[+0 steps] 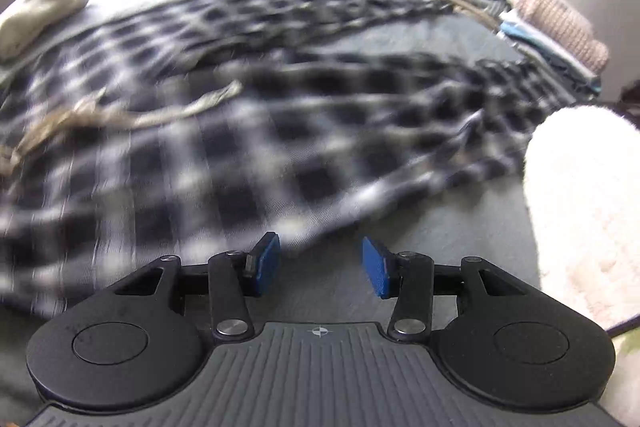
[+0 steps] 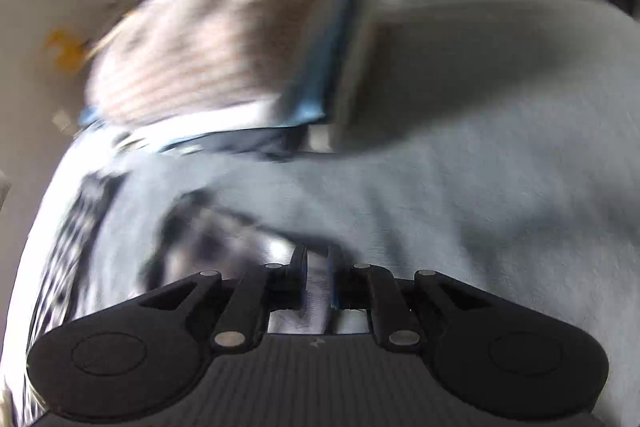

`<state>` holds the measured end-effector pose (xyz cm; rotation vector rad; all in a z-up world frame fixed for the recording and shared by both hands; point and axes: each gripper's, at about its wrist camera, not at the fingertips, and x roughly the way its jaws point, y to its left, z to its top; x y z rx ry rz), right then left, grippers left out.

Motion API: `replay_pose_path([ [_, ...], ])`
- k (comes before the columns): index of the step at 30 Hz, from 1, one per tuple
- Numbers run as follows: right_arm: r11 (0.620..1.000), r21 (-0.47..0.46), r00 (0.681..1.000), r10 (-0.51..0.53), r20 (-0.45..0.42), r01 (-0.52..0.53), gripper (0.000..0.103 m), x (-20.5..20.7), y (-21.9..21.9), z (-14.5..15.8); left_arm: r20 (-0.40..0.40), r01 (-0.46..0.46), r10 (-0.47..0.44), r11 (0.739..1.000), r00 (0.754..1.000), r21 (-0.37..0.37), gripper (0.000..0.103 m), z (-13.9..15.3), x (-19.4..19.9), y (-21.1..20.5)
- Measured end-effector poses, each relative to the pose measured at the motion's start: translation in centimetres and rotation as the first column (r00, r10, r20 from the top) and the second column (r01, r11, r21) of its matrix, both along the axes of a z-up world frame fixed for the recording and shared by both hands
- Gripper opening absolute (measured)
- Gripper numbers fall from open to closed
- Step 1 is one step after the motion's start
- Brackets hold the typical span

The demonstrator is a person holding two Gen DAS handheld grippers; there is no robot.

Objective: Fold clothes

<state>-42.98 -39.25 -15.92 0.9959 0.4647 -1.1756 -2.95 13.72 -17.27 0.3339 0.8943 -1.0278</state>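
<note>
A black-and-white plaid garment (image 1: 224,131) lies spread over the grey-blue bed (image 1: 424,227), blurred by motion. A beige cord or strip (image 1: 180,111) lies across it. My left gripper (image 1: 320,263) hovers at the garment's near hem, open, and its blue pads (image 1: 376,267) hold nothing. In the right wrist view a bunched part of the plaid garment (image 2: 192,227) lies just left of my right gripper (image 2: 318,267). Its jaws stand a narrow gap apart with a bit of cloth showing in the gap, and the pads do not visibly press on it.
A stack of folded clothes (image 1: 552,27) topped by a pink knit sits at the bed's right edge, large and close in the right wrist view (image 2: 224,35). A cream folded item (image 1: 40,11) lies far left. Something white and fluffy (image 1: 580,207) fills the right side.
</note>
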Motion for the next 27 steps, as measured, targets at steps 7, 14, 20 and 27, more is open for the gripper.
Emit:
replay_pose_path([
  [7, 0.965, -0.133, 0.966, 0.241, 0.095, -0.227, 0.012, 7.3, 1.2, 3.3, 0.029, 0.061, -0.060, 0.998, 0.998, -0.030, 0.046, -0.4, -1.1, -3.2],
  [14, 0.910, -0.244, 0.911, 0.378, 0.162, -0.335, 0.012, 12.2, 2.1, 7.9, 0.016, 0.054, -0.054, 0.998, 0.998, -0.032, 0.046, -1.4, -1.0, -4.2],
  [20, 0.857, -0.314, 0.866, 0.472, 0.163, -0.408, 0.012, 16.5, 3.7, 10.5, 0.021, 0.035, -0.034, 0.998, 0.999, -0.047, 0.046, -1.5, -0.1, -4.3],
  [27, 0.760, -0.410, 0.787, 0.600, 0.145, -0.504, 0.012, 20.9, 6.7, 13.0, 0.026, 0.019, -0.017, 0.998, 1.000, -0.066, 0.046, -1.1, 1.1, -4.6],
])
